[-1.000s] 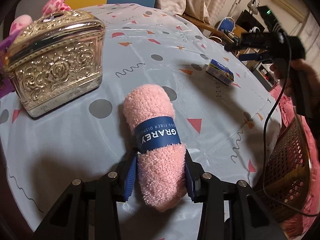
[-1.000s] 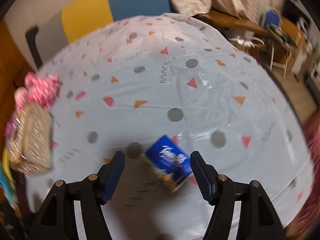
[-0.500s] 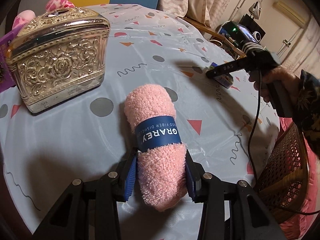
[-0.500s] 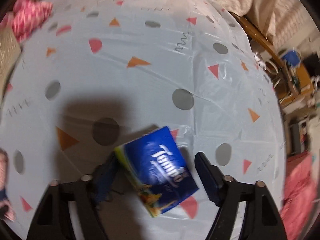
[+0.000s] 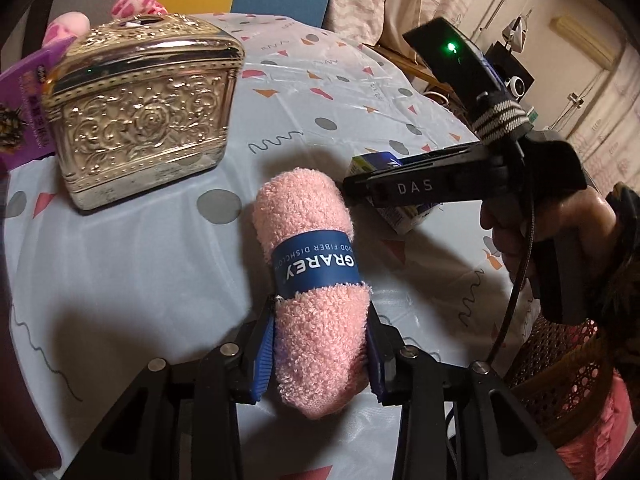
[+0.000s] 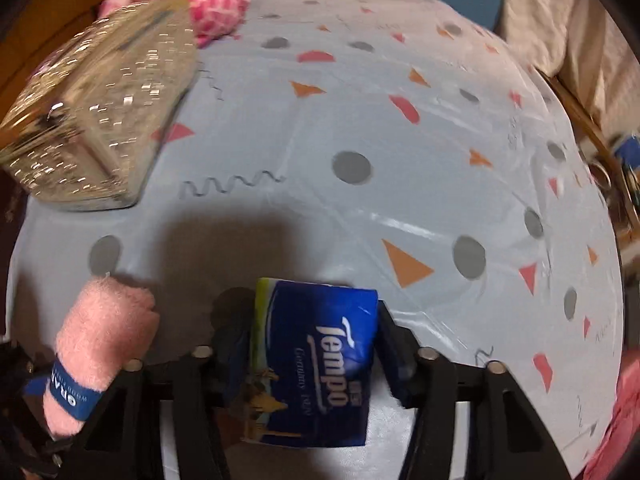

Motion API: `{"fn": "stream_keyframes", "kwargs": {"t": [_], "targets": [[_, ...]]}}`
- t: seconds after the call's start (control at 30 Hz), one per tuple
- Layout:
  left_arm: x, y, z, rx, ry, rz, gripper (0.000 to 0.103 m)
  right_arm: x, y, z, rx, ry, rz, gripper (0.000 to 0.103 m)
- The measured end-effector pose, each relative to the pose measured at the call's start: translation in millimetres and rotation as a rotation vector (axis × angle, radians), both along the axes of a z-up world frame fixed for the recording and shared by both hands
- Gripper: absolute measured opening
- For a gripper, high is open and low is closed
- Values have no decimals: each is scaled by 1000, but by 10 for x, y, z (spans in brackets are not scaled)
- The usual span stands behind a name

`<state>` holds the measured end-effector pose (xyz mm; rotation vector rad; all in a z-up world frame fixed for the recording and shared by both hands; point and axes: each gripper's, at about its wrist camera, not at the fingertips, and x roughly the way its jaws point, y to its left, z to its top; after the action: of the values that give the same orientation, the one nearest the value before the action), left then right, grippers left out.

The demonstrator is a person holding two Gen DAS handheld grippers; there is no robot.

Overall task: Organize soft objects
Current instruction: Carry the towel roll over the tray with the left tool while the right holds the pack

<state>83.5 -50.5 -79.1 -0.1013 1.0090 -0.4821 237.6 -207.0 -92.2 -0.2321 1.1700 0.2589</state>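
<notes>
My left gripper (image 5: 320,356) is shut on a rolled pink dishcloth (image 5: 314,268) with a blue paper band, held over the table. The roll also shows at the lower left of the right wrist view (image 6: 96,344). My right gripper (image 6: 312,344) is shut on a blue Tempo tissue pack (image 6: 316,364) and holds it above the table. In the left wrist view the right gripper (image 5: 360,184) reaches in from the right, just beyond the roll's far end, with the tissue pack (image 5: 400,212) between its fingers.
A gold embossed box (image 5: 140,112) stands at the back left of the table (image 6: 360,120), which has a pale blue patterned cloth. Pink plush items (image 6: 208,4) lie behind the box. A purple packet (image 5: 24,120) is left of it. A wicker chair (image 5: 560,380) is at the right.
My right gripper closed on the tissue pack, lifted it and carried it left, close to the pink roll. My left gripper kept hold of the roll.
</notes>
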Motion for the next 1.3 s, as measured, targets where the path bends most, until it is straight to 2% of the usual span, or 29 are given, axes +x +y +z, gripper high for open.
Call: {"fn": "stream_keyframes", "kwargs": {"t": [0.1, 0.5, 0.7, 0.83, 1.03, 1.3], "targets": [[-56, 22, 1, 6, -18, 3, 39, 0, -86, -6, 45, 6, -9, 54], [-117, -10, -10, 39, -61, 8, 38, -237, 197, -11, -19, -47, 51, 54], [-113, -44, -5, 47, -65, 7, 39, -370, 293, 0, -62, -112, 110, 53], [-121, -47, 3, 44, -62, 18, 38, -396, 303, 3, -47, -114, 110, 53], [-187, 18, 90, 51, -57, 39, 37, -380, 241, 10, -32, -112, 105, 53], [-281, 125, 345, 40, -100, 60, 37, -328, 182, -8, -22, -115, 103, 53]]}}
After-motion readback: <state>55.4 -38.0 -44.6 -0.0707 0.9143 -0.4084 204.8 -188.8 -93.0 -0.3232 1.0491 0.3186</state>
